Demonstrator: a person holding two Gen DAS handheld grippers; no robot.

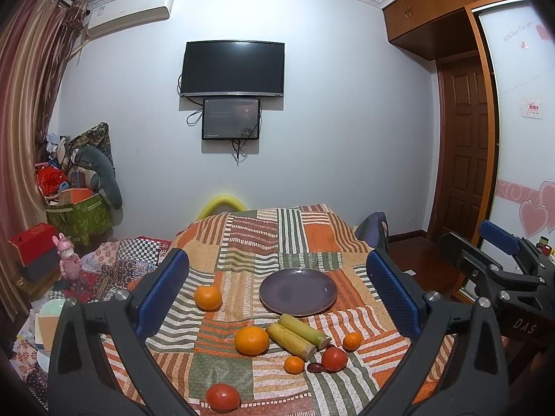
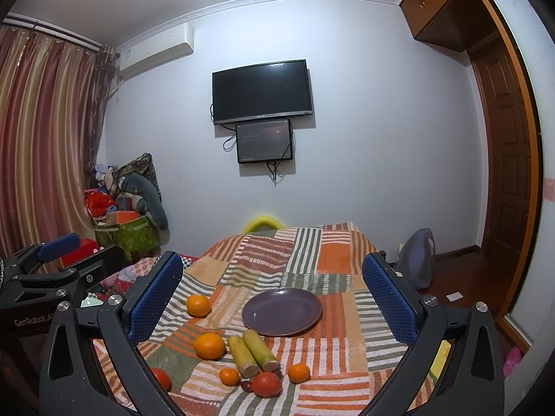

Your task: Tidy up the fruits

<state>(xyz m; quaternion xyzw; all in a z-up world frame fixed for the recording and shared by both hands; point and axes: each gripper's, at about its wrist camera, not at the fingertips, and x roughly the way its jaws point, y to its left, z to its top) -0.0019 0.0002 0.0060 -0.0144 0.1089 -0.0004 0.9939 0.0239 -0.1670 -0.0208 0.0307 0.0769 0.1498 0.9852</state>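
An empty purple plate (image 1: 298, 291) (image 2: 281, 312) sits on the striped patchwork cloth (image 1: 270, 242). Before it lie two sugarcane pieces (image 1: 298, 334) (image 2: 253, 350), two large oranges (image 1: 252, 340) (image 1: 208, 297), two small tangerines (image 1: 294, 364) (image 1: 352, 341), two red tomatoes (image 1: 334, 359) (image 1: 222, 396) and a small dark fruit (image 1: 315, 367). My left gripper (image 1: 277, 294) is open and empty, held above the near fruits. My right gripper (image 2: 274, 301) is open and empty beside it, also seen in the left wrist view (image 1: 499, 256).
A wall with a TV (image 1: 233, 68) and a small screen (image 1: 231, 119) stands behind the table. Boxes and bags (image 1: 79, 201) pile at the left by the curtain (image 1: 24, 104). A wooden door (image 1: 468, 145) and wardrobe are at the right.
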